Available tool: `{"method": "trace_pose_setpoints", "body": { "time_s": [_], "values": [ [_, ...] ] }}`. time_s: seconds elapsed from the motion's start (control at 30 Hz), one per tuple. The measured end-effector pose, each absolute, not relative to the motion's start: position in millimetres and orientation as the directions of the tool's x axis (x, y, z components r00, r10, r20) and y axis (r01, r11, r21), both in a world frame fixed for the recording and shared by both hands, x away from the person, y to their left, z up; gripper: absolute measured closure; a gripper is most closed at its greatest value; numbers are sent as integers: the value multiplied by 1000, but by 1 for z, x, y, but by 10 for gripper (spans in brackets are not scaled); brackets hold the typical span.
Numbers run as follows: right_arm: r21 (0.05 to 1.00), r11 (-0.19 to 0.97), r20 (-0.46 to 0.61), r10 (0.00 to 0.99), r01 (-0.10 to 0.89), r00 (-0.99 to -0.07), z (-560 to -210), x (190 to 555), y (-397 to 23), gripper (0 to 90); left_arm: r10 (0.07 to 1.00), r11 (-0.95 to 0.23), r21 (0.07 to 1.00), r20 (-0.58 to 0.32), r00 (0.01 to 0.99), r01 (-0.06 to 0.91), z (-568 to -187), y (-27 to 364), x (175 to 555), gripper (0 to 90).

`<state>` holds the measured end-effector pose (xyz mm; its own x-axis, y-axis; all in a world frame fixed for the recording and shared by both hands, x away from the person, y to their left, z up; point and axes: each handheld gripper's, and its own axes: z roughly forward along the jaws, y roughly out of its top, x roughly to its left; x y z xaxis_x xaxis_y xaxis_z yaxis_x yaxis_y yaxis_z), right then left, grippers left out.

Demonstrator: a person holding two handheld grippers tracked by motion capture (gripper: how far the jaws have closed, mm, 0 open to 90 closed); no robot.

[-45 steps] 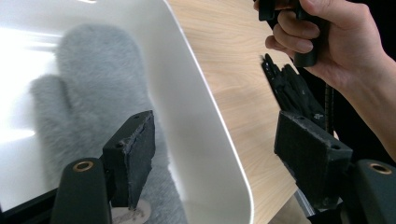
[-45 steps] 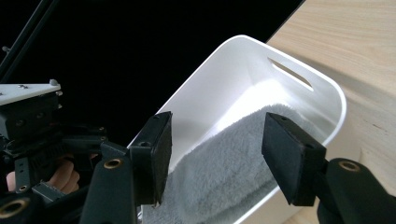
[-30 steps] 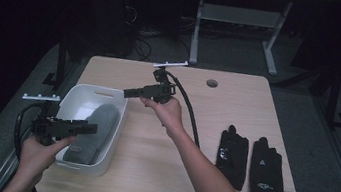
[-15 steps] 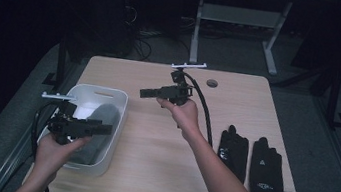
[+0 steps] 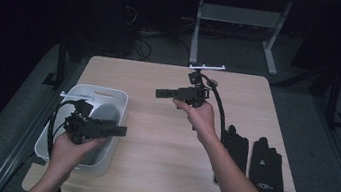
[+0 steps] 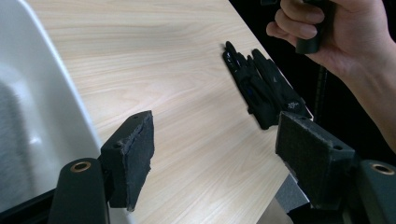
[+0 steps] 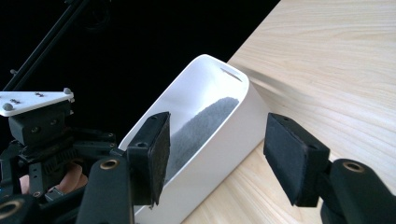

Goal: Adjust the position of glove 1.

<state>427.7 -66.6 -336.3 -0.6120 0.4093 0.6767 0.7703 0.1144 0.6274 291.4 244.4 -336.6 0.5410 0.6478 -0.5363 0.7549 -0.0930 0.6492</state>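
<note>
Left gripper (image 5: 120,130) spread, empty, over the white bin (image 5: 117,99) rim — risk of clipping it. Right gripper (image 5: 161,93) also spread, mid-worktop (image 5: 160,155). Black gloves (image 5: 250,160), probably the target, lie far right — a long reach, cable could drag them.

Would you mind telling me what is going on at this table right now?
A person holds a gripper in each hand above a wooden table. The left gripper hovers over a white bin with something grey inside, and the right gripper is raised over the middle of the table, pointing toward the bin. Both have open jaws with nothing between them. Two black gloves lie flat near the table's right edge, untouched.
</note>
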Motion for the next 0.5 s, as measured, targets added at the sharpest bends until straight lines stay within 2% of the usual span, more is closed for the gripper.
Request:
{"method": "trace_pose_setpoints", "body": {
  "time_s": [0.5],
  "values": [
    [626, 74, 674, 450, 776, -586, -341, 415, -116, 404, 597, -155, 651, -538, 595, 743, -341, 201, 298, 272]
  ]
}}
